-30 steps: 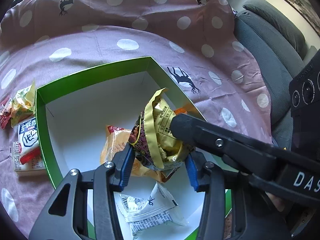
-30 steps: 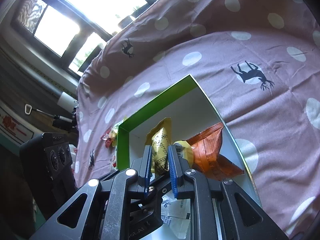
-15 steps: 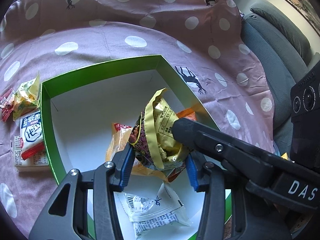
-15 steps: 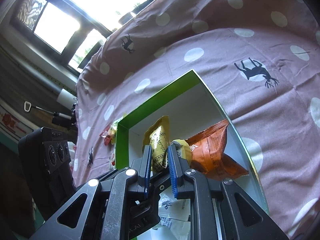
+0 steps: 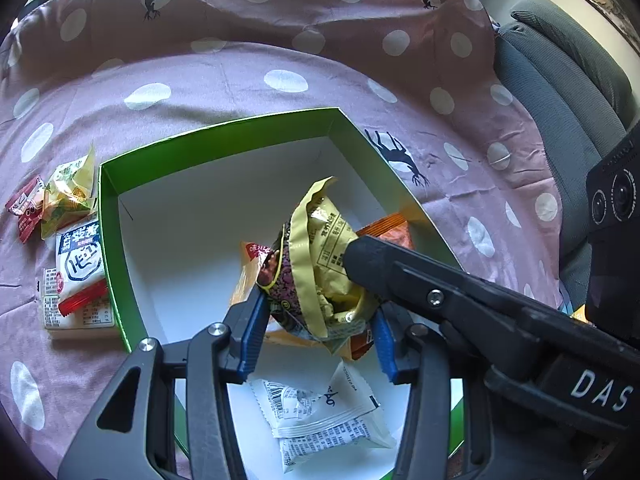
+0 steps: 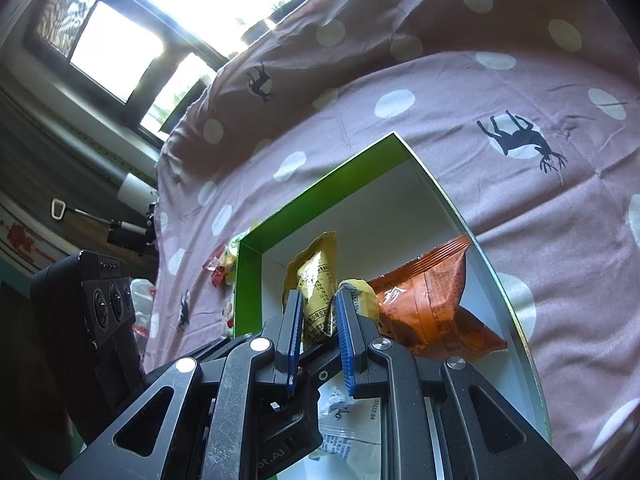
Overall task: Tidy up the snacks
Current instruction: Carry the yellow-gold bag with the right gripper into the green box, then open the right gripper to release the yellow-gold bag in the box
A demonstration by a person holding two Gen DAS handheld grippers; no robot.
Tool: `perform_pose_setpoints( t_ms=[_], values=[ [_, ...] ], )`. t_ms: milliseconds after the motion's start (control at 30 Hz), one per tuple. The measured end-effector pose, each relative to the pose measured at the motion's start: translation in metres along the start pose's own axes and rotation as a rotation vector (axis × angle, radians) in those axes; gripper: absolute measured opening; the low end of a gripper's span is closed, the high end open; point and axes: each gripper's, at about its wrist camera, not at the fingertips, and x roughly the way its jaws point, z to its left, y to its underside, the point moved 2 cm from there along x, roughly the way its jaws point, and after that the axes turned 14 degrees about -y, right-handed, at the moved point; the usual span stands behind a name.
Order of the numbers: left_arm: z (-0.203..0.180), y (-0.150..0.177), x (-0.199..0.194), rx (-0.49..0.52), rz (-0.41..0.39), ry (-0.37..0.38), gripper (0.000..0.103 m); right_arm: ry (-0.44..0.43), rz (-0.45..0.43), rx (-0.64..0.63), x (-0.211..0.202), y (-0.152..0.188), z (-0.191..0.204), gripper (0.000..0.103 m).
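A green-walled box (image 5: 120,280) with a white floor lies on the polka-dot cloth. My left gripper (image 5: 318,312) is shut on a yellow snack packet (image 5: 320,252) and holds it over the box. My right gripper (image 6: 318,310) is shut on the same yellow packet (image 6: 314,284) from the right side; its arm (image 5: 460,300) crosses the left wrist view. An orange packet (image 6: 432,304) and a white packet (image 5: 320,412) lie in the box.
Several loose snack packets (image 5: 76,264) lie on the cloth left of the box. A grey armchair (image 5: 560,80) stands at the right. A window and a wall are behind the table in the right wrist view.
Both grippers have kept their hold on the yellow packet and drawn slightly back from the box together. The box shows a little farther away and more to the right in the left wrist view.
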Motion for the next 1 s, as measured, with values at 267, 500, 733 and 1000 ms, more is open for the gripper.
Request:
perform_pose_setpoints(
  t_ms=[267, 500, 733, 1000],
  values=[
    [0.001, 0.001, 0.004, 0.018, 0.012, -0.051, 0.049, 0.018, 0.017, -0.001, 0.008, 0.001, 0.0, 0.02],
    [0.002, 0.004, 0.007, 0.033, 0.027, -0.052, 0.05, 0.052, 0.017, 0.015, 0.009, 0.001, -0.004, 0.02],
    [0.002, 0.004, -0.001, 0.034, 0.006, -0.059, 0.062, 0.06, 0.009, 0.019, 0.005, 0.001, -0.006, 0.02],
    [0.009, 0.004, -0.02, 0.02, -0.05, -0.06, 0.073, 0.091, -0.019, 0.015, -0.002, 0.0, -0.005, 0.02]
  ],
)
